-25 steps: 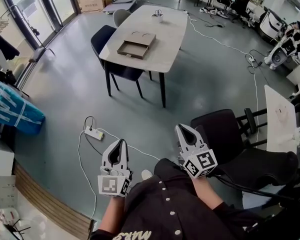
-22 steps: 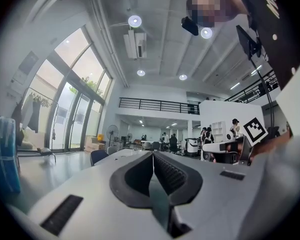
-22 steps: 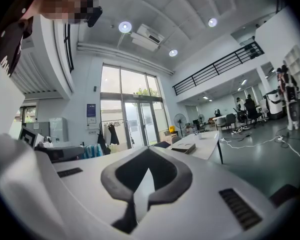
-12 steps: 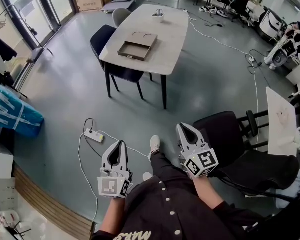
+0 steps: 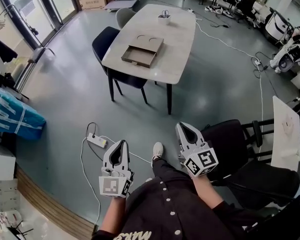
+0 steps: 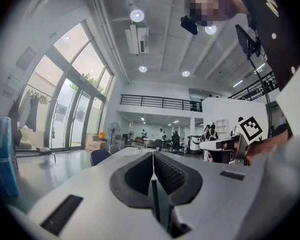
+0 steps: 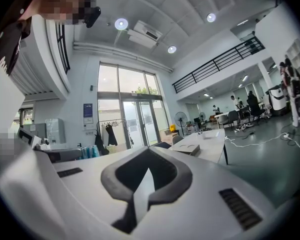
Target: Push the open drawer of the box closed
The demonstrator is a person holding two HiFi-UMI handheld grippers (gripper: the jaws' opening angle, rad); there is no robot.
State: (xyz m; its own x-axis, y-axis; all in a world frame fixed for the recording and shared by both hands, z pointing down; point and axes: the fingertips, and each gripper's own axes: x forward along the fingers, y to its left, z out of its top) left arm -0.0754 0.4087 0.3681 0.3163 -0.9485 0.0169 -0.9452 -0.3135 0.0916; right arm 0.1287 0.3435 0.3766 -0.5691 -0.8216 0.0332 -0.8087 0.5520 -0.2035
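– Grey concrete floor [image 5: 65,84] fills the room, and a pale tabletop [image 5: 175,49] stands well ahead of the person. Where is the box?
– The box [image 5: 151,40] lies flat on the near half of that tabletop, with 2 round cut-outs in its top. Its drawer [image 5: 137,57] is pulled out toward the near edge, open and shallow.
– Anything else up there?
– 1 small cup [image 5: 164,17] holding scissors, at the far end, well apart from the box. 2 chairs sit on the left side: a dark chair [image 5: 106,38] beside the drawer end and a grey chair [image 5: 123,15] farther back.
– And the claws?
– Both are low in the head view, over the person's dark shirt [image 5: 170,209], well apart from the tabletop. The left claw [image 5: 121,144] is closed on nothing; its own view shows the ribbed pads [image 6: 171,173] meeting along 1 line. The right claw [image 5: 183,127] is closed too, empty, and the box shows small beyond its tip in its own view.
– What lies on the floor near them?
– A white power strip [image 5: 97,141] with its cable, left of the left claw, and the person's shoe [image 5: 158,150] between the 2 claws. A black chair [image 5: 235,139] stands to the right.
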